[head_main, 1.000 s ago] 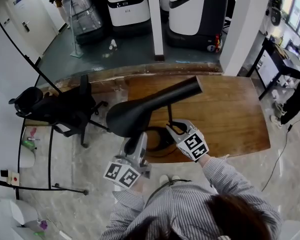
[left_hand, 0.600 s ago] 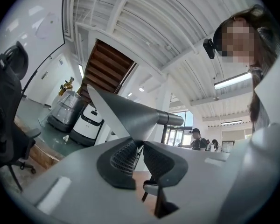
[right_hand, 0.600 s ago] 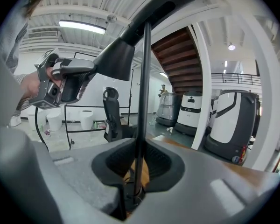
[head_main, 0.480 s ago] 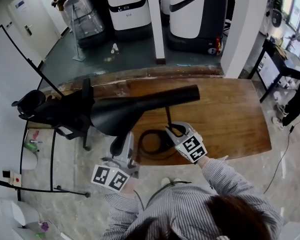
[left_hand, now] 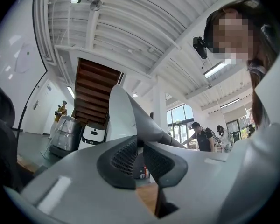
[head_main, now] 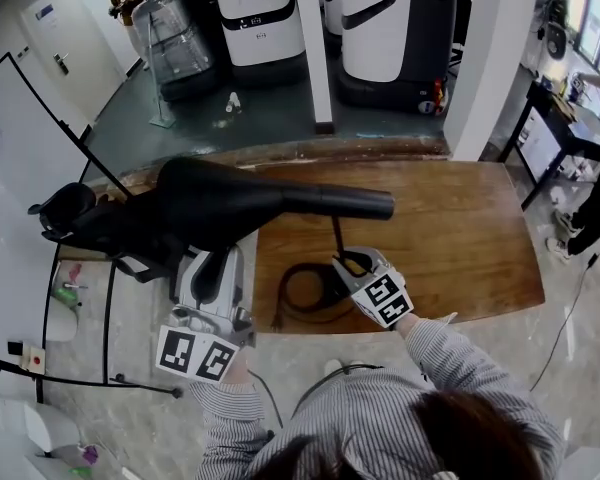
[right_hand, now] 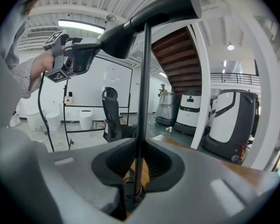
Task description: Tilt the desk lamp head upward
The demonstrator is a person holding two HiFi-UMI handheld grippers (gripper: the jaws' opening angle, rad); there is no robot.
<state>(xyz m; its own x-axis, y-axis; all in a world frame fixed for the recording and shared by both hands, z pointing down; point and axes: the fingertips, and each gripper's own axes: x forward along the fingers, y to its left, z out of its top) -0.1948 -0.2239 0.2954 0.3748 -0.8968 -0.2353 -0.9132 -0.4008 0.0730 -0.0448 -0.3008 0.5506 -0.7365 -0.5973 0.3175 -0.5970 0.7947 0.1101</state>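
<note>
Lamp (head_main: 290,203), one; left gripper (head_main: 212,268) clamps its head (head_main: 205,208); right gripper (head_main: 348,264) clamps single pole (right_hand: 143,101).

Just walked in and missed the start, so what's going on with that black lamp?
A person in a striped shirt is handling the black desk lamp with a tool in each hand. The right tool is clamped on the lamp's thin stem just above the wooden desk, bracing it. The left tool grips the rim of the lamp head at its wide end, which reaches out past the desk's edge.
</note>
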